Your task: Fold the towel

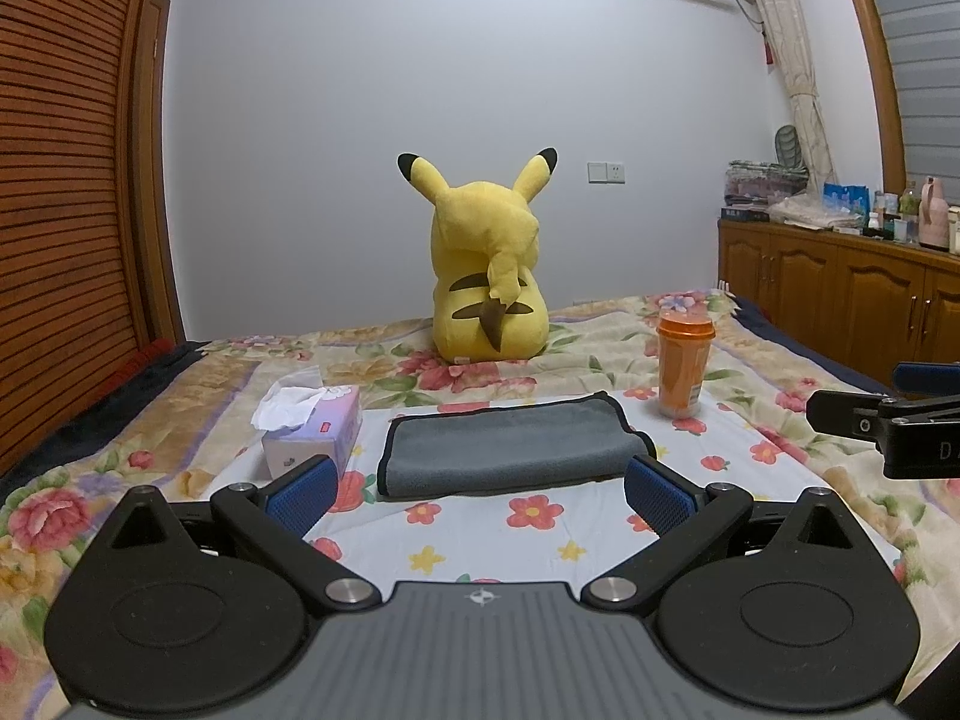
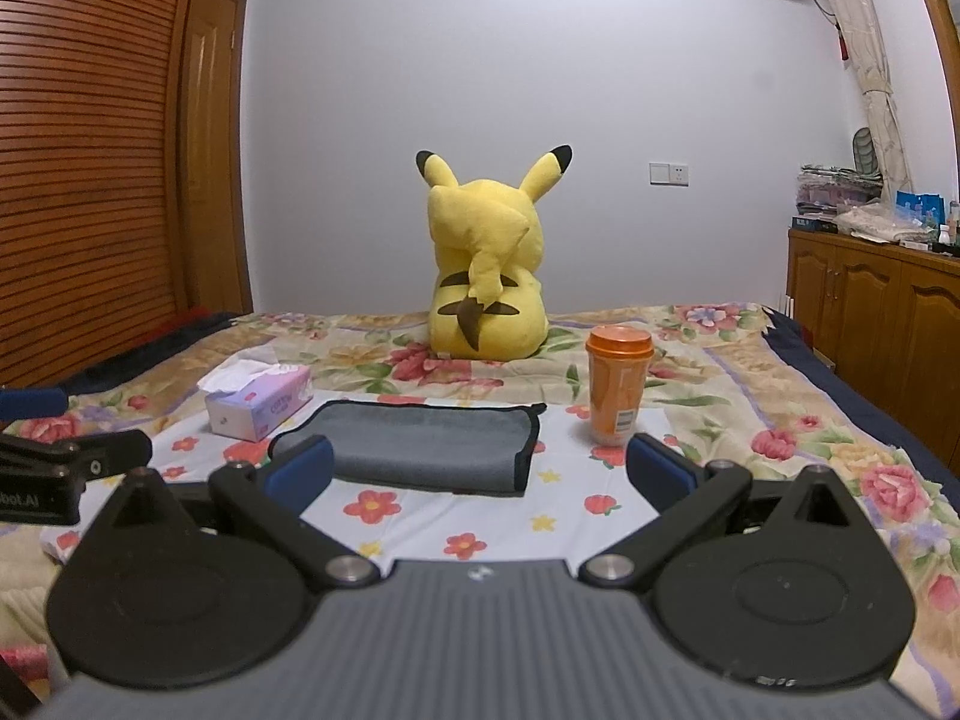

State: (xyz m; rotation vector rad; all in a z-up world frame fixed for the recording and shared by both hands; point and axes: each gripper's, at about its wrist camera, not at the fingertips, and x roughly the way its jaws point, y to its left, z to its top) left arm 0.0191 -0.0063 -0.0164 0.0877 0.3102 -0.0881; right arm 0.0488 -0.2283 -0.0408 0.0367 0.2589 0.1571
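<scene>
A grey towel (image 1: pixel 510 444) with a dark border lies folded flat on the floral bedsheet, in the middle of the bed; it also shows in the right wrist view (image 2: pixel 420 441). My left gripper (image 1: pixel 477 495) is open and empty, held just in front of the towel's near edge, above the sheet. My right gripper (image 2: pixel 477 468) is open and empty, in front of the towel's near right corner. Each gripper shows at the edge of the other's view: the right one (image 1: pixel 882 414) and the left one (image 2: pixel 66 450).
A tissue box (image 1: pixel 312 429) stands left of the towel. An orange cup with a lid (image 1: pixel 684 363) stands to its right. A yellow plush toy (image 1: pixel 489 276) sits behind it. A wooden cabinet (image 1: pixel 840 294) runs along the right, a slatted wardrobe (image 1: pixel 60 180) on the left.
</scene>
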